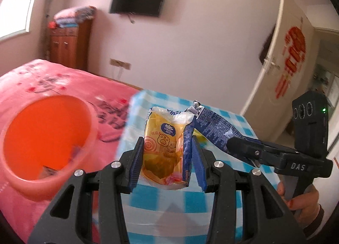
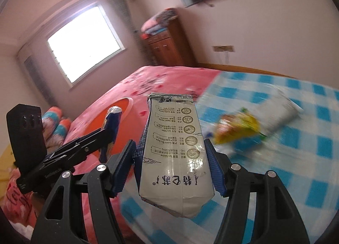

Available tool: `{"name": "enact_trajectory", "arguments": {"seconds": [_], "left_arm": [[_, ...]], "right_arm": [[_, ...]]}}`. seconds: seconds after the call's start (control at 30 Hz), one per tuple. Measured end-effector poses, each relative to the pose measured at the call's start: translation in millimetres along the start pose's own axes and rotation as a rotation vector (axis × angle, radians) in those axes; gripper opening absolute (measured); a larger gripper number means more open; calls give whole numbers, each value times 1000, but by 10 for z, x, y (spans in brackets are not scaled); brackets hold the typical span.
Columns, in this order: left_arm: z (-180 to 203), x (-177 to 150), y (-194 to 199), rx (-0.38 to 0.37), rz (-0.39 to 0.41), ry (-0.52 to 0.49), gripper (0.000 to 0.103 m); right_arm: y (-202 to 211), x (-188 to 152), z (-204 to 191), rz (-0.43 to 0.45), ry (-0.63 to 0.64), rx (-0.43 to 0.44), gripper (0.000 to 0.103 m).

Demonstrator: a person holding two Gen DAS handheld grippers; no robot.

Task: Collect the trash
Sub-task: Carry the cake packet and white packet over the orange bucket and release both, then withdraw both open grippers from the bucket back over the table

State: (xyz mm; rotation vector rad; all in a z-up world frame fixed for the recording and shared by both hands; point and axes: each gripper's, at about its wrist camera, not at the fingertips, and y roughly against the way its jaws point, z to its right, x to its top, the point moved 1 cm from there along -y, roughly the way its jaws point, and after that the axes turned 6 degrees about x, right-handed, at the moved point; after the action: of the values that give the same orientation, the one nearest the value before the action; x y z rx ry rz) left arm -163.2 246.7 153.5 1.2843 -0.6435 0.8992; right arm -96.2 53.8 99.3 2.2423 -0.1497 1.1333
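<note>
Left gripper point(image 1: 166, 155) clamps a yellow tissue pack point(image 1: 163, 148), raised over the checked cloth point(image 1: 233, 117). Orange bin point(image 1: 42, 138) sits at left on the pink bedspread point(image 1: 63, 78). Right gripper point(image 2: 171, 167) pinches a crumpled milk carton point(image 2: 175, 155) upright between its pads. Further right, a yellow wrapper point(image 2: 239, 129) lies blurred on the cloth.

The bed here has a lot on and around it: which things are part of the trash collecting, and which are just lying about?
Part of the job:
- tissue packet in the left gripper
- milk carton in the right gripper
- orange bin
- yellow wrapper on the checked cloth

Just lying about:
- television
- wooden cabinet
- folded bedding
</note>
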Motion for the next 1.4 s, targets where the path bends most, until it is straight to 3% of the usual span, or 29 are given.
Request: {"name": "enact_trajectory", "arguments": {"seconds": [0.33,0.6,0.7,0.77,0.8,0.93,1.4], "left_arm": [[-808,120,162,156,51,103,45],[-1308,101,16,233,36,202,46],[-1417,57,-53,273,20,232,54],[-1468,18,-69,297,9,254,72],[-1493,2,-75,307,6,262,75],[-1577,-41,-63,347,11,292,89],[-1451,20,24,448,38,214,96]], "right_arm": [[-806,376,-838,-73,165,126,65],[-1357,536,-1071,-119,188,158,65],[-1521,561,-1036,-134,178,166,66],[-1614,585,-1001,-135,143,170,69],[-1646,594,-993,-135,129,170,77],[-1594,591,-890,-105,80,180,88],[-1107,425,-510,-14,7,74,92]]}}
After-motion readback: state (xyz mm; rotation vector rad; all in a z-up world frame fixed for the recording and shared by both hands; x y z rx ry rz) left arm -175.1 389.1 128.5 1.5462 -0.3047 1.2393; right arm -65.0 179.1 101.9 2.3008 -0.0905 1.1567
